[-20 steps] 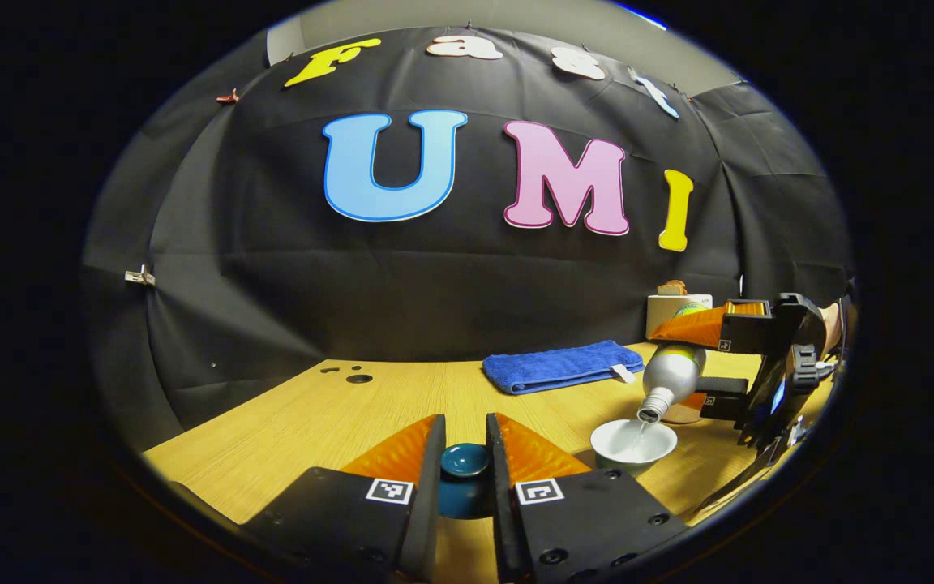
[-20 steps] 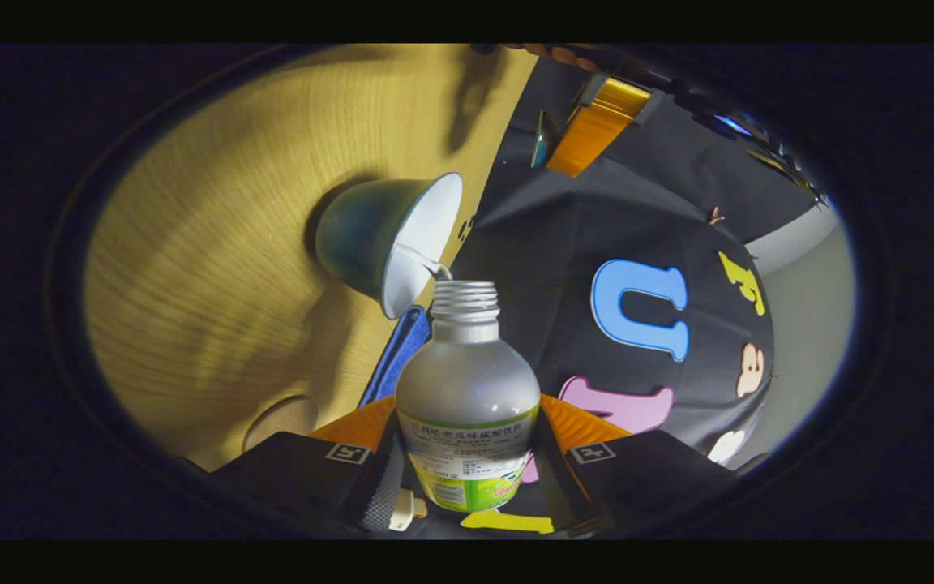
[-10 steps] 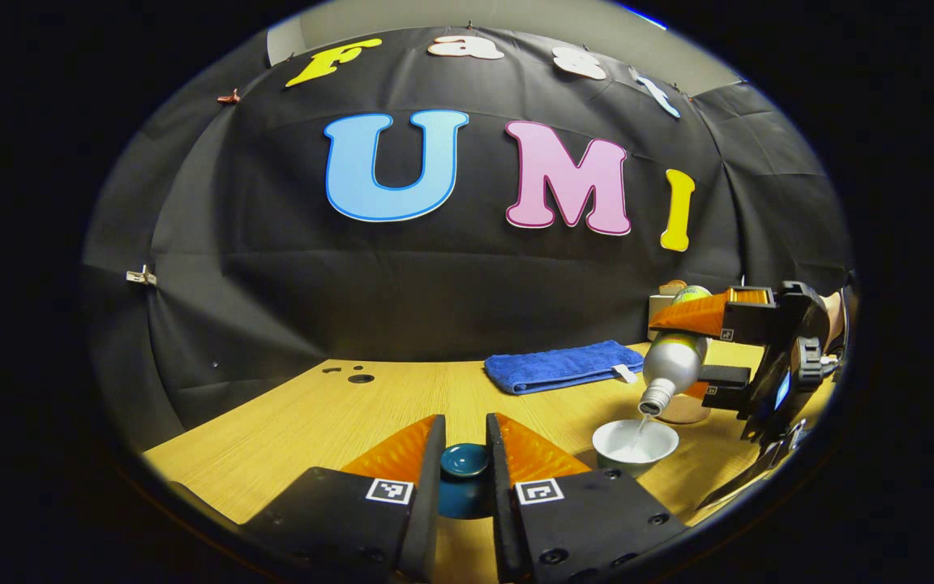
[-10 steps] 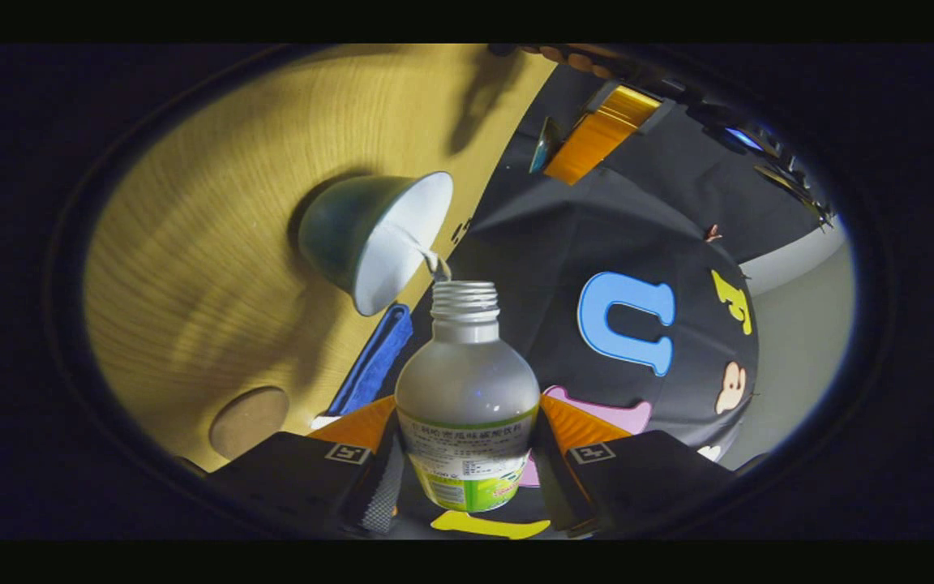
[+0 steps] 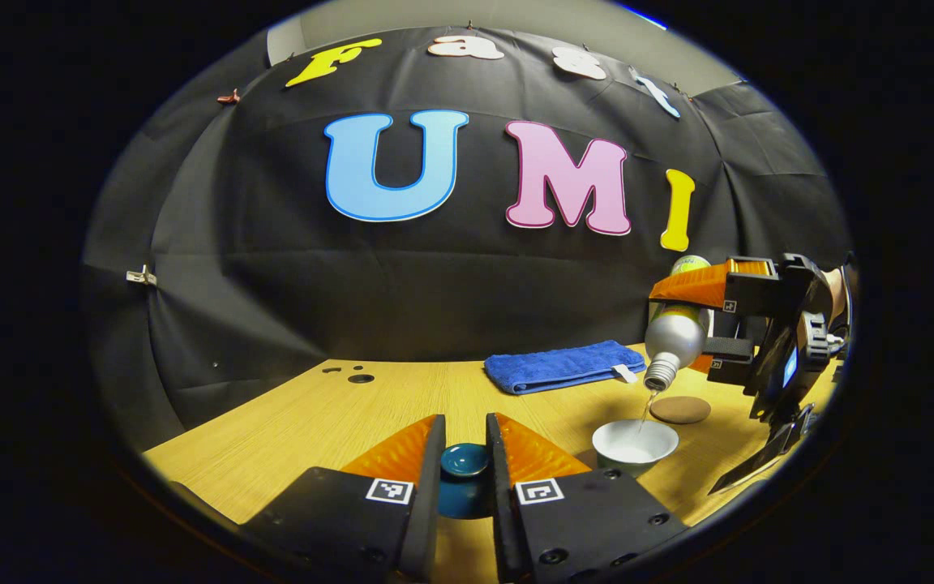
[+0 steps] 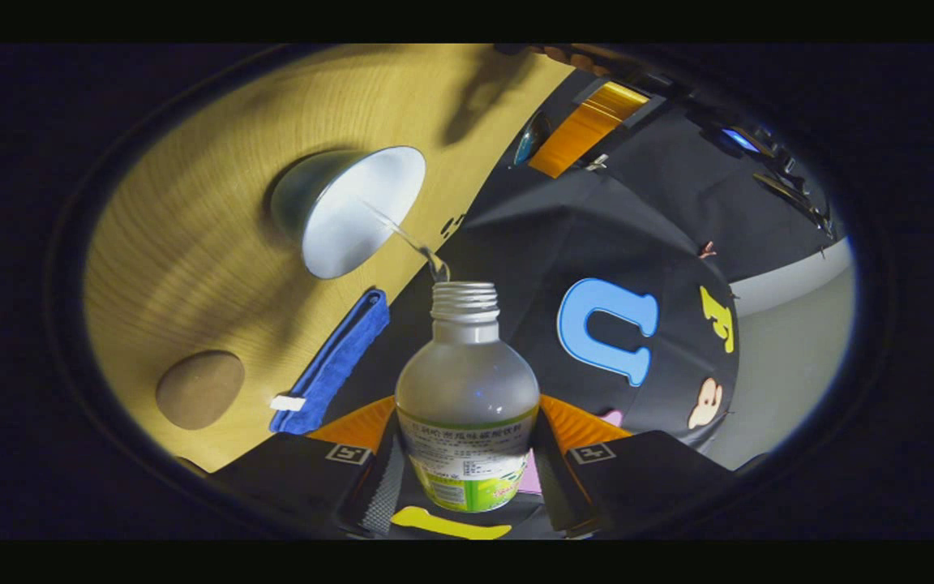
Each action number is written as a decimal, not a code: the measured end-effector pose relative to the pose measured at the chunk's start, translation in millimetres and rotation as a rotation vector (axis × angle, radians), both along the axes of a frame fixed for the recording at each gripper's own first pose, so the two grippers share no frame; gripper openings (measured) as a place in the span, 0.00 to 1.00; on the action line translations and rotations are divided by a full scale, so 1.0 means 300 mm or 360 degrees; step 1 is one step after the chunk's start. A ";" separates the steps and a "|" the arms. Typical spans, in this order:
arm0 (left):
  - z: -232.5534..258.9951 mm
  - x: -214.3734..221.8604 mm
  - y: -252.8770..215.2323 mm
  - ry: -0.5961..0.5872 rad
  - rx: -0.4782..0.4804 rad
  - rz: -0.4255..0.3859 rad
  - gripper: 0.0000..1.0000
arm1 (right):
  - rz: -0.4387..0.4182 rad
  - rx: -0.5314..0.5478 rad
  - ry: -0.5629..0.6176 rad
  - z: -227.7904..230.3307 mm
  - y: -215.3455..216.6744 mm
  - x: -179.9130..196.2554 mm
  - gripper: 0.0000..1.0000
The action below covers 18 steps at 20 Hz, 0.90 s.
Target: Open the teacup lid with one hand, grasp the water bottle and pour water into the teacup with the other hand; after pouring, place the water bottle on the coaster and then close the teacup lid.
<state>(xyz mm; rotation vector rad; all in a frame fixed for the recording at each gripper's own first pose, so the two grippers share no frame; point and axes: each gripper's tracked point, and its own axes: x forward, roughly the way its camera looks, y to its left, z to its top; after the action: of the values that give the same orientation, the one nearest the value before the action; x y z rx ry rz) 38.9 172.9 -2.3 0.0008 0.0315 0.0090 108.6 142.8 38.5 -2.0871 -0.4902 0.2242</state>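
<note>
The right gripper (image 6: pixel 467 454) is clenched on the water bottle (image 6: pixel 467 397), whose long axis runs straight out ahead of its jaws, neck tipped down, a thin stream falling from the mouth into the open teacup (image 5: pixel 635 444) below and just ahead. The coaster (image 5: pixel 679 409), the bottle's next stop, lies just beside the cup toward this gripper, with nothing between. The left gripper (image 5: pixel 465 474) grasps the teacup lid (image 5: pixel 464 462) between its jaws, low over the table (image 5: pixel 313 430), the cup off to its right; the blue towel (image 5: pixel 560 365) lies beyond, out of the way.
</note>
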 end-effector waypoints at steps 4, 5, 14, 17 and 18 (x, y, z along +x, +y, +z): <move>0.001 -0.002 0.000 0.0000 0.0000 0.0000 0.32 | 0.0007 -0.0023 -0.0013 0.013 0.009 0.001 0.73; -0.001 -0.002 0.000 0.0000 0.0000 0.0000 0.32 | 0.0016 -0.0046 -0.0024 0.020 0.015 0.001 0.73; 0.000 -0.001 0.001 -0.0004 0.0002 -0.0002 0.32 | 0.0040 -0.0113 -0.0039 0.062 0.048 -0.009 0.75; 0.002 0.000 0.001 -0.0005 0.0002 -0.0004 0.32 | 0.0048 -0.0142 -0.0038 0.053 0.060 -0.016 0.73; 0.000 0.000 0.002 -0.0005 0.0002 -0.0005 0.31 | 0.0052 -0.0152 -0.0042 0.052 0.064 -0.026 0.73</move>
<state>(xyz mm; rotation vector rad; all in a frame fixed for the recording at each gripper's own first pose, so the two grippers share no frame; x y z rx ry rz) 38.9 173.5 -2.2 0.0019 0.0286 0.0059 100.8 162.0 54.0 -2.1784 -0.5390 0.2436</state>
